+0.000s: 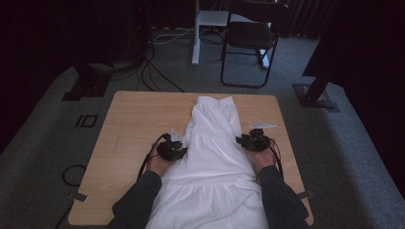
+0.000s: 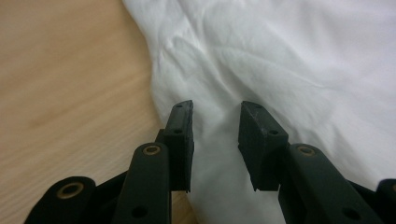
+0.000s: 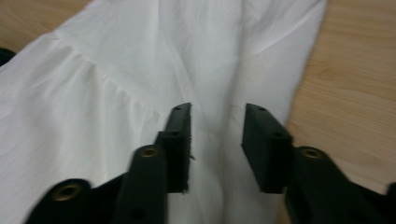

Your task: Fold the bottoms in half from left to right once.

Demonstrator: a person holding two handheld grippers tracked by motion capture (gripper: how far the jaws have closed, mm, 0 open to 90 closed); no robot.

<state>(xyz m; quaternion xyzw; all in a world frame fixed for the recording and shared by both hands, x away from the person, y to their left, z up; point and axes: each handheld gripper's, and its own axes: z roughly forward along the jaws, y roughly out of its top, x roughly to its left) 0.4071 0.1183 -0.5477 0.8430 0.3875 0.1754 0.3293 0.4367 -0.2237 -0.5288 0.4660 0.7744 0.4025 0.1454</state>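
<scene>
A white tiered garment (image 1: pixel 212 157) lies lengthwise down the middle of the wooden table (image 1: pixel 129 124), its wide end hanging over the near edge. My left gripper (image 1: pixel 177 144) rests at the garment's left edge, open, with white cloth (image 2: pixel 261 60) lying under and between its jaws. My right gripper (image 1: pixel 244 140) sits at the garment's right edge, also open over the cloth (image 3: pixel 154 70). Neither pair of jaws pinches the fabric. In the right gripper view a gathered seam (image 3: pixel 100 77) runs across the cloth left of the jaws.
A small pale item (image 1: pixel 262 126) lies on the table by the right gripper. Beyond the table stand a black folding chair (image 1: pixel 250 38), a white desk leg (image 1: pixel 195 33), black stand bases (image 1: pixel 86 86) and floor cables (image 1: pixel 153 76). Bare tabletop (image 2: pixel 70 88) lies left of the garment.
</scene>
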